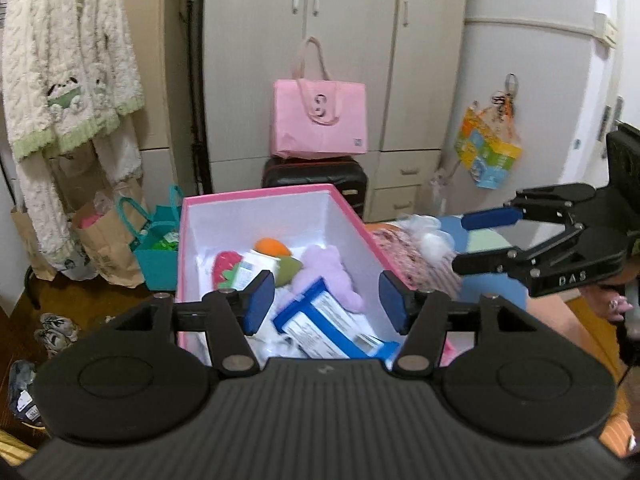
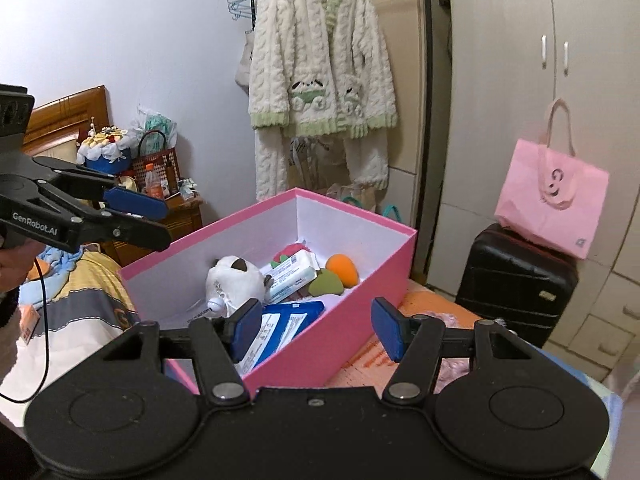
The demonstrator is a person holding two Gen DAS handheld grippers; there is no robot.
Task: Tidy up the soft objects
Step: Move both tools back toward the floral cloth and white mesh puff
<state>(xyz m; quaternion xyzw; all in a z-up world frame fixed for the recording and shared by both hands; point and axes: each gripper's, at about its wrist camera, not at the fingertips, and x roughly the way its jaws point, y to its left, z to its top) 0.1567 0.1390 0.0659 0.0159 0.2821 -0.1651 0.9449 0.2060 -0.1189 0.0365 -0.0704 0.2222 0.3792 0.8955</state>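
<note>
Sitting on the bed, pink box point(image 2: 320, 344) already holds the soft stuff: white plush point(image 2: 234, 280), wipes pks, orange/green toy point(image 2: 340, 268), purple plush point(image 1: 326, 276), all w/in its walls, so mostly sorted. Left gripper point(image 1: 326, 306) & right gripper point(image 2: 316, 326) hover above it, jaws partway apart, nothing between, prob. free for next item.

The left gripper point(image 1: 327, 307) fills the lower middle of its own view, jaws apart, nothing between the blue pads point(image 1: 259, 304). The right gripper point(image 2: 311, 327) sits likewise, parted and empty. In the right view, a hand point(image 2: 10, 264) shows at the left edge.
</note>
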